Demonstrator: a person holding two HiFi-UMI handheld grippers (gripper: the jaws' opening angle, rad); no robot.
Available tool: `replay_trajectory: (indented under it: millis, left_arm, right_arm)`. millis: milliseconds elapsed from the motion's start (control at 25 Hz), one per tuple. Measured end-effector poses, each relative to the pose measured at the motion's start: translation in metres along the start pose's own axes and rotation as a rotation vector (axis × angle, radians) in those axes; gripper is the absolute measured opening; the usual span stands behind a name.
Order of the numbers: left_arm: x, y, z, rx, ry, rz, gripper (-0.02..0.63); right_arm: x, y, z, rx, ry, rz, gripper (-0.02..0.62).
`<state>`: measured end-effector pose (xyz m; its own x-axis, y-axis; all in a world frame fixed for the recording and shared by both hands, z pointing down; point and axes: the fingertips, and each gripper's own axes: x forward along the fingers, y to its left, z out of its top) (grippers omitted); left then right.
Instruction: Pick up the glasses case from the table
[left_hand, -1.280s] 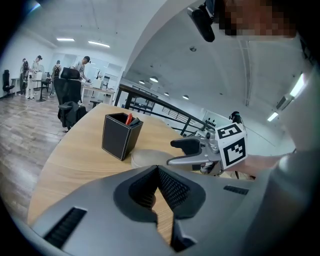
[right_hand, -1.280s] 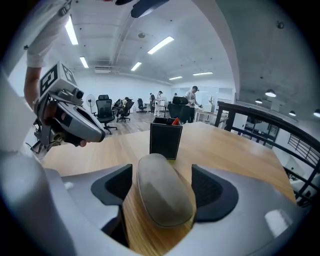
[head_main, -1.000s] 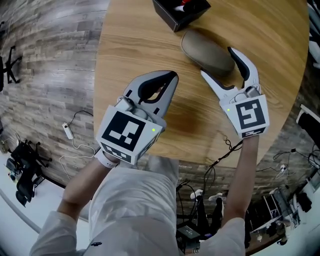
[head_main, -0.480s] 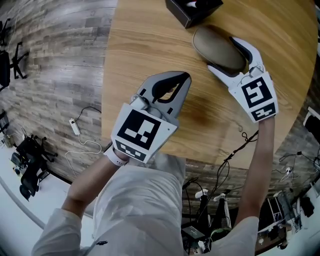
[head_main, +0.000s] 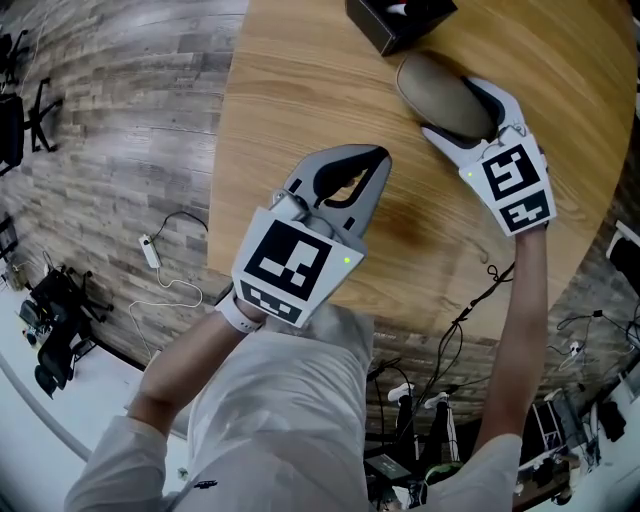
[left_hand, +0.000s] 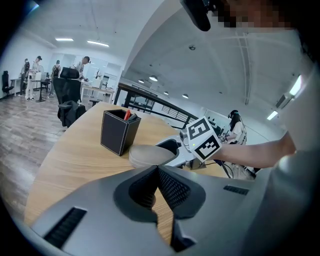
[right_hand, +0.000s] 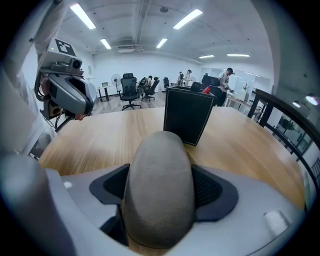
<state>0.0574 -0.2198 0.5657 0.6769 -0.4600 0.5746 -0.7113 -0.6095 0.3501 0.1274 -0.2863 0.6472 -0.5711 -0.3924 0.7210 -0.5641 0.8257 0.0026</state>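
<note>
A taupe oval glasses case (head_main: 440, 92) lies on the round wooden table (head_main: 300, 90), next to a black pen holder (head_main: 400, 20). My right gripper (head_main: 455, 108) is lowered over the near end of the case, one jaw on each side, and stands open. In the right gripper view the case (right_hand: 159, 155) fills the gap between the ribbed pads (right_hand: 212, 187), and I see no clear squeeze. My left gripper (head_main: 377, 160) hovers over the table's middle, shut on nothing. The left gripper view shows the case (left_hand: 150, 155) still resting on the table.
The pen holder (right_hand: 187, 120) stands just beyond the far end of the case, with red items in it. The table's edge runs close below both hands. Cables and gear lie on the floor, and people and office chairs are far off in the room.
My right gripper has moved forward and down, from just short of the case to straddling it. The left gripper has kept its place and stayed shut.
</note>
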Motion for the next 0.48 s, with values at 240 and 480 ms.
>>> replay_trajectory:
  millis: [240,480]
  left_arm:
    - [-0.01,0.0,-0.001,-0.003,-0.011,0.007,0.006]
    - [-0.025,-0.009,-0.001,0.002,-0.025,0.009,0.006]
  right_arm:
    - [-0.012,0.013,0.006,0.073,-0.074,-0.066,0.396]
    - [-0.034,0.026,0.006,0.108,-0.094,-0.131,0.396]
